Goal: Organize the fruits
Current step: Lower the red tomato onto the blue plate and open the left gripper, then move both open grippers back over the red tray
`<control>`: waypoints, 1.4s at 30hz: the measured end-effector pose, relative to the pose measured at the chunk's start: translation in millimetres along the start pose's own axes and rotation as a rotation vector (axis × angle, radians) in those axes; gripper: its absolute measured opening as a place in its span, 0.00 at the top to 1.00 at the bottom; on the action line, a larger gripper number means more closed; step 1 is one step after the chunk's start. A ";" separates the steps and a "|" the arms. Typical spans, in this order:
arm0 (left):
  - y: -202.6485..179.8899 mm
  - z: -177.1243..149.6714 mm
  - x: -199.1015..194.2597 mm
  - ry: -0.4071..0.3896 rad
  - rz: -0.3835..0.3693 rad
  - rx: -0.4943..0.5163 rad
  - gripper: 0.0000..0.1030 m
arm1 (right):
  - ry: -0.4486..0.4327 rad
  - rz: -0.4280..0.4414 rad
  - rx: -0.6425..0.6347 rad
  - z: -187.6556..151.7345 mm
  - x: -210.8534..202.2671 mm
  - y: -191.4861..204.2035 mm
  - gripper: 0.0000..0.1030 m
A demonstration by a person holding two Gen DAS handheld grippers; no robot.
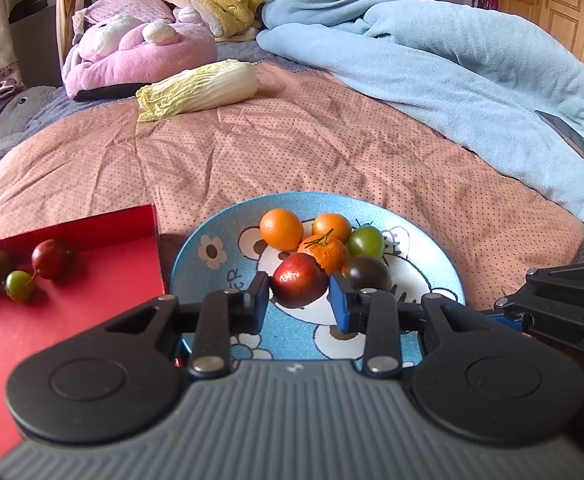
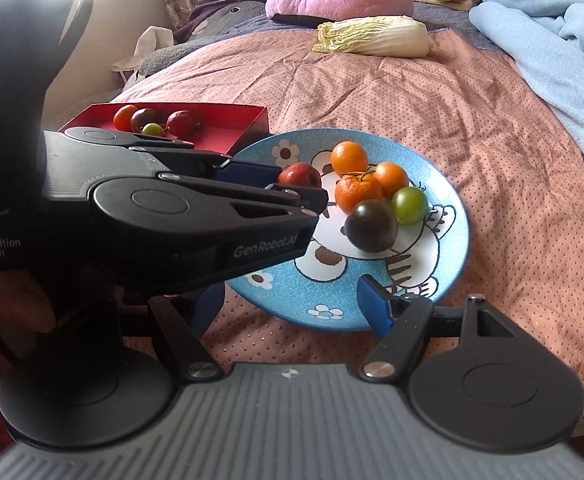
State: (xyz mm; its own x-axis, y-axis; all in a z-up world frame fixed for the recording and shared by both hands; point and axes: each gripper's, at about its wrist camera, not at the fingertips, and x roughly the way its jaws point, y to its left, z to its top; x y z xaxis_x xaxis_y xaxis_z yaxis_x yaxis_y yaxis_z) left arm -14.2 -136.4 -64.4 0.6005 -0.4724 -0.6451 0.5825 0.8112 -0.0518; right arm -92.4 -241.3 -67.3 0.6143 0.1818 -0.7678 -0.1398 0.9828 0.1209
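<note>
Black left gripper (image 2: 292,178) reads "GenRobot.AI", jaws gripping red fruit (image 1: 300,285); right gripper's (image 2: 292,304) jaws empty, apart.

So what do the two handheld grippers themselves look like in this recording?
Both match: the left gripper and right gripper have a grey ribbed body, black round-ended linkage arms with silver rivets, and black fingers faced with blue pads. The left one carries white "GenRobot.AI" lettering on its side. A black sleeve with white print covers the arm behind it.

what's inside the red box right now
Four small fruits sit in the red box: an orange-red one, a dark one, a green one, a red one. The left gripper hides its near part.
</note>
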 end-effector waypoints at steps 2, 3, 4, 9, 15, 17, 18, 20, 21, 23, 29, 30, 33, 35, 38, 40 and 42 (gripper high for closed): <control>-0.6 -0.2 -0.3 -0.002 -0.001 0.003 0.64 | 0.000 0.000 0.000 0.0 -0.2 -0.1 0.25; -0.6 0.0 -0.4 -0.002 -0.001 0.003 0.64 | 0.000 0.001 0.000 -0.1 -0.3 0.0 0.25; -0.6 0.1 -0.6 -0.002 -0.002 0.003 0.63 | 0.000 0.000 0.000 0.0 -0.2 0.0 0.25; 0.8 0.9 -2.1 -0.002 -0.008 -0.011 0.61 | -0.002 -0.003 -0.002 0.8 -1.5 0.7 0.25; 0.6 1.9 -10.0 -0.035 -0.017 -0.018 0.50 | -0.011 -0.012 -0.011 3.8 -5.1 3.3 0.18; 0.2 1.9 -10.7 -0.033 -0.013 -0.015 0.50 | -0.012 -0.011 -0.015 4.7 -6.3 4.5 0.18; 0.4 2.2 -11.0 -0.034 -0.008 -0.013 0.50 | -0.013 -0.012 -0.018 4.9 -7.1 5.2 0.17; 1.2 2.5 -12.7 -0.040 -0.004 -0.017 0.50 | -0.015 -0.012 -0.021 5.7 -8.5 5.9 0.17; 2.0 2.4 -13.9 -0.044 -0.001 -0.021 0.50 | -0.016 -0.013 -0.023 6.1 -9.5 6.5 0.17; 3.7 3.0 -15.6 -0.050 0.014 -0.028 0.50 | -0.018 -0.015 -0.029 7.2 -10.8 7.9 0.17; 12.3 4.7 -18.4 -0.053 0.051 -0.060 0.50 | -0.026 -0.017 -0.047 10.9 -15.1 13.8 0.16; 13.2 4.9 -18.8 -0.053 0.056 -0.062 0.50 | -0.027 -0.018 -0.050 11.3 -15.7 14.7 0.16; 15.2 5.4 -20.6 -0.059 0.064 -0.069 0.50 | -0.029 -0.018 -0.057 12.5 -17.7 17.5 0.16; 16.4 5.3 -22.0 -0.062 0.076 -0.073 0.50 | -0.031 -0.017 -0.062 13.1 -18.8 19.1 0.16; 20.3 5.6 -24.0 -0.067 0.093 -0.087 0.50 | -0.033 -0.017 -0.068 13.6 -20.9 21.3 0.16; 24.0 5.8 -25.8 -0.069 0.103 -0.101 0.50 | -0.034 -0.017 -0.071 14.4 -22.2 22.2 0.16; 27.1 6.3 -27.1 -0.072 0.117 -0.112 0.50 | -0.036 -0.016 -0.075 14.9 -23.3 23.8 0.16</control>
State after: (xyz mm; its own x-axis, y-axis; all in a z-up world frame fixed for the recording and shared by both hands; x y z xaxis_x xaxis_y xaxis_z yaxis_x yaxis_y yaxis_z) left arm -11.3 -103.8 -43.5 0.7005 -0.3929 -0.5957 0.4442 0.8934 -0.0669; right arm -98.5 -221.7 -37.2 0.6444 0.1685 -0.7459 -0.1869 0.9805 0.0600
